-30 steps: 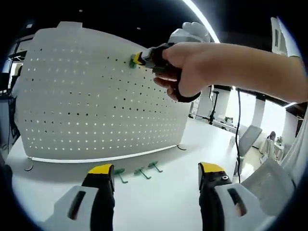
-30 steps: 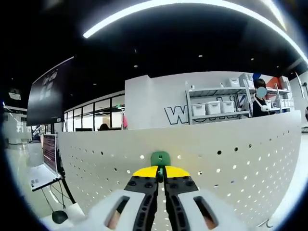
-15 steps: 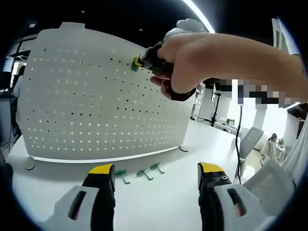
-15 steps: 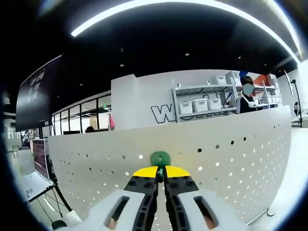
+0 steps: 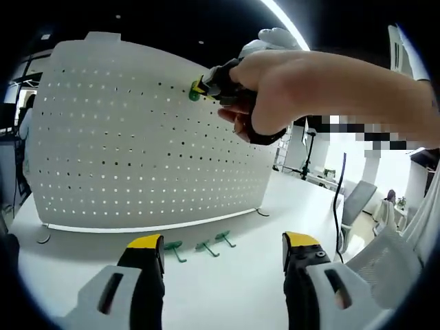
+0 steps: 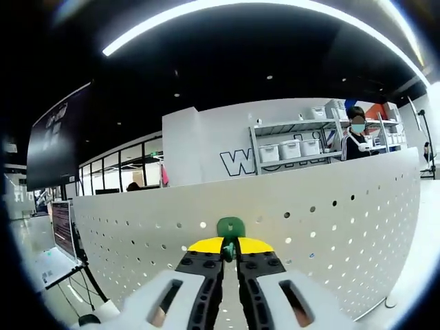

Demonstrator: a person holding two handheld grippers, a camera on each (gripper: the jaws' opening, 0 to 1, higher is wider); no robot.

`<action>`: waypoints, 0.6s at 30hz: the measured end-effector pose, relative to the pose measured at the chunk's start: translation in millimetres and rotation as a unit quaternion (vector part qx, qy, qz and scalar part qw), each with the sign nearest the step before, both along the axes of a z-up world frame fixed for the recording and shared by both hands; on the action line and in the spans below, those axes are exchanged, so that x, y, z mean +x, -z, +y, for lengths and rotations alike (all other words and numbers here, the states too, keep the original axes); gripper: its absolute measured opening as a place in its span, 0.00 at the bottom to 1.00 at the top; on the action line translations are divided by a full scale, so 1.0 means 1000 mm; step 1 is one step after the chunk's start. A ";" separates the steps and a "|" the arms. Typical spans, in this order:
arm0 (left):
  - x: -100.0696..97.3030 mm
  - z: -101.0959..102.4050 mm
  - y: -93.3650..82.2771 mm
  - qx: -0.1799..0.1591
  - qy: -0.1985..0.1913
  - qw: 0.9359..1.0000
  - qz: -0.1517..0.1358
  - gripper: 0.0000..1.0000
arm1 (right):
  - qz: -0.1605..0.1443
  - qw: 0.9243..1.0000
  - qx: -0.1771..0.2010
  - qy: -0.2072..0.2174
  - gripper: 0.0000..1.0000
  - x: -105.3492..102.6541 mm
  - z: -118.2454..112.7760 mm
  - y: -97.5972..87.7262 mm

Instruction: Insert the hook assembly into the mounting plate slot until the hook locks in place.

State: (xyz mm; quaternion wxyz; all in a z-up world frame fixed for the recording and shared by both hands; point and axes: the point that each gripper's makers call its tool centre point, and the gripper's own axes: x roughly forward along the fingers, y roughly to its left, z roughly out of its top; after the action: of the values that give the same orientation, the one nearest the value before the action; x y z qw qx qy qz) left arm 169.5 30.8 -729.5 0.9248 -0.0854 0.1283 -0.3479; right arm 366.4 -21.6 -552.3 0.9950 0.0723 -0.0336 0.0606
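Green hook (image 6: 229,227) pinched btwn closed yellow tips of right gripper (image 6: 230,247), pressed against white perforated mounting plate (image 6: 330,227), upper area near top edge. Same seen in left gripper view: hook (image 5: 194,95) at plate (image 5: 103,151), hand (image 5: 268,89) behind. Left gripper (image 5: 223,251) low, jaws wide apart, holding nothing. Three spare green hooks (image 5: 199,247) lying on white table (image 5: 227,289) near plate base.

- Pegboard (image 5: 137,137) stands upright on table (image 5: 227,289).
- 3 spare hooks (image 5: 199,246) lie on table, just in front of pegboard's base.
- Right tongs (image 6: 229,249) w/ hook (image 6: 230,228) at pegboard's upper part.
- Shelves (image 6: 302,148) behind pegboard.
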 end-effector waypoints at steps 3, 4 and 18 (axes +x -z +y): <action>0.000 0.001 0.002 0.002 0.000 1.000 0.002 0.72 | 0.002 1.000 -0.003 -0.015 0.09 -0.001 0.004 -0.001; 0.001 0.002 0.002 0.003 -0.001 1.000 0.002 0.72 | 0.002 1.000 -0.001 -0.019 0.11 -0.001 0.005 -0.001; 0.003 0.007 0.007 0.008 -0.006 1.000 0.008 0.72 | -0.008 0.996 -0.041 -0.081 0.42 -0.012 0.021 -0.001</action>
State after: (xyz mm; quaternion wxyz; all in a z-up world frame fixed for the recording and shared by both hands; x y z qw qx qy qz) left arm 172.2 37.4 -736.4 0.9264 -0.0812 0.1375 -0.3410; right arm 354.6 -0.7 -551.6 0.9886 0.0335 -0.0334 0.1430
